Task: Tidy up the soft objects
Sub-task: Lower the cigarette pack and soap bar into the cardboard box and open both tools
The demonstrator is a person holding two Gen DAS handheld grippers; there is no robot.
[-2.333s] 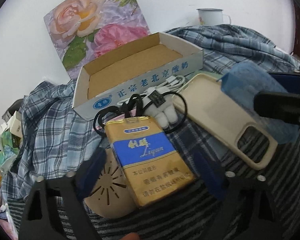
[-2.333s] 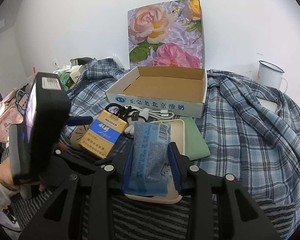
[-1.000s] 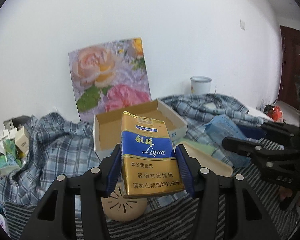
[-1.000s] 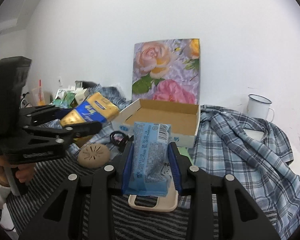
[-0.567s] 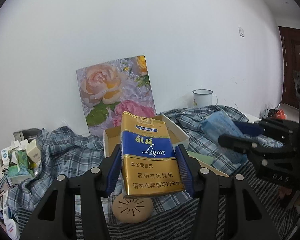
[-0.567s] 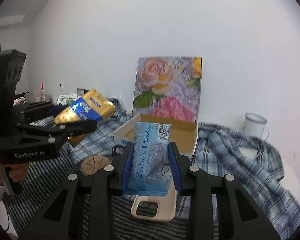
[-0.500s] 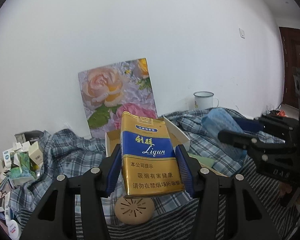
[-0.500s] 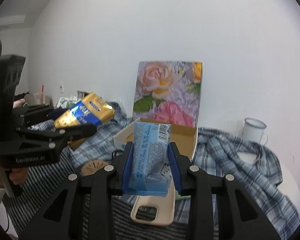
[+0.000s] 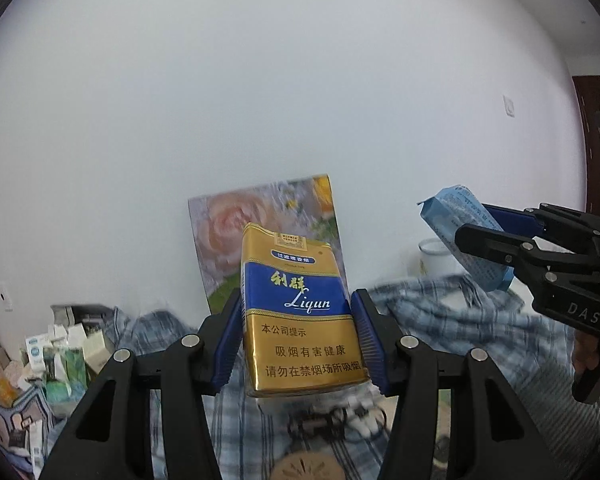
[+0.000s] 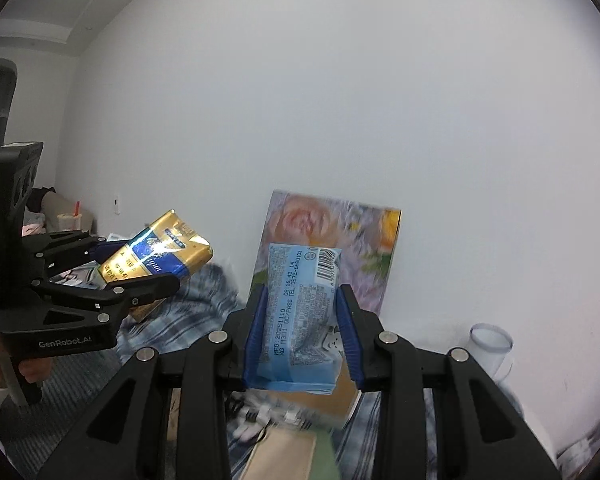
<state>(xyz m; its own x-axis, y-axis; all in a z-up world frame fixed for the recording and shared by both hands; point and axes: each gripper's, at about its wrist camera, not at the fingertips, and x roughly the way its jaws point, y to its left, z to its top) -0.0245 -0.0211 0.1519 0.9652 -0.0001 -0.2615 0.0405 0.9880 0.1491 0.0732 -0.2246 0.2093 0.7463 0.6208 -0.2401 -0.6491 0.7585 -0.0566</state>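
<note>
Gold cigarette pack (image 9: 300, 316) is being clamped by left gripper (image 9: 296, 346), blue packet (image 10: 300, 320) by right gripper (image 10: 300, 336); lowering into a container is judged next.

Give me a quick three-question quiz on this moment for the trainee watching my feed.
1. True or false: the left tool is shut on the gold cigarette pack.
2. What does the right tool grip? A) white mug B) blue snack packet C) phone case
3. Fill in: the floral panel stands against the ___.

Key: 1 true; 2 B; 3 wall.
</note>
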